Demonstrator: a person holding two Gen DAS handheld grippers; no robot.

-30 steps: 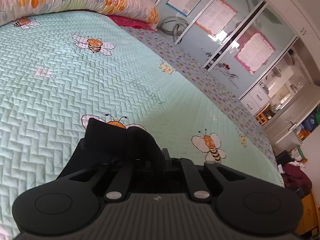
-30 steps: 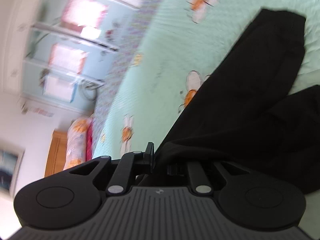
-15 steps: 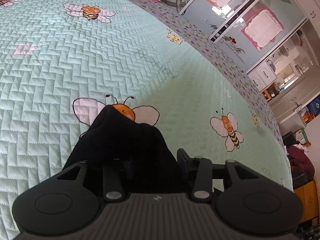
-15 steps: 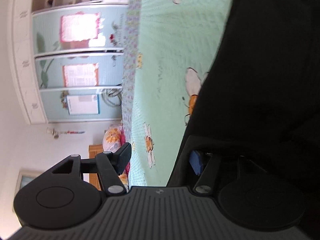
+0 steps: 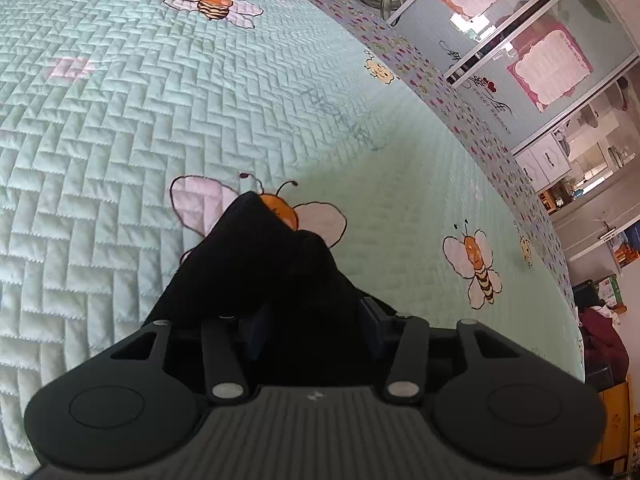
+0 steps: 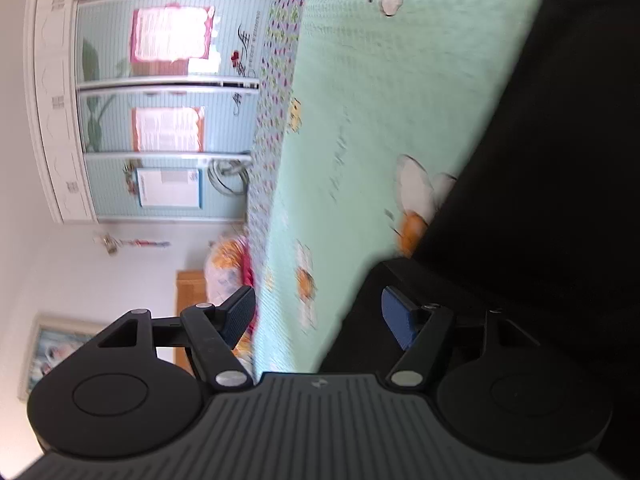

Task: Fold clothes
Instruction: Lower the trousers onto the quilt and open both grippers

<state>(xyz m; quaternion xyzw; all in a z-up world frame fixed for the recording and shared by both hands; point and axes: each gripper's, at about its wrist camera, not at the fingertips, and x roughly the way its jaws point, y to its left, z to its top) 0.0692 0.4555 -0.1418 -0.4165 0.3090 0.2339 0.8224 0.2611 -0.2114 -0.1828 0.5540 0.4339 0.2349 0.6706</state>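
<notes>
Bee-print quilt [image 5: 200, 120], black garment [image 5: 260, 264] now released, both grippers opened

Beneath me lay a bed [image 5: 200, 100] covered by a mint quilted bedspread [image 5: 120, 160] printed with bees. A floral pillow [image 6: 224, 268] sat at its head. Beyond the bed stood a wardrobe [image 6: 168, 112] with pale blue sliding doors bearing pink-framed posters [image 6: 172, 34].

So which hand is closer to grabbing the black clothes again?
Probably the left gripper: the black garment lies bunched between its open fingers. The right gripper is opening, with the garment beside one finger only.
</notes>
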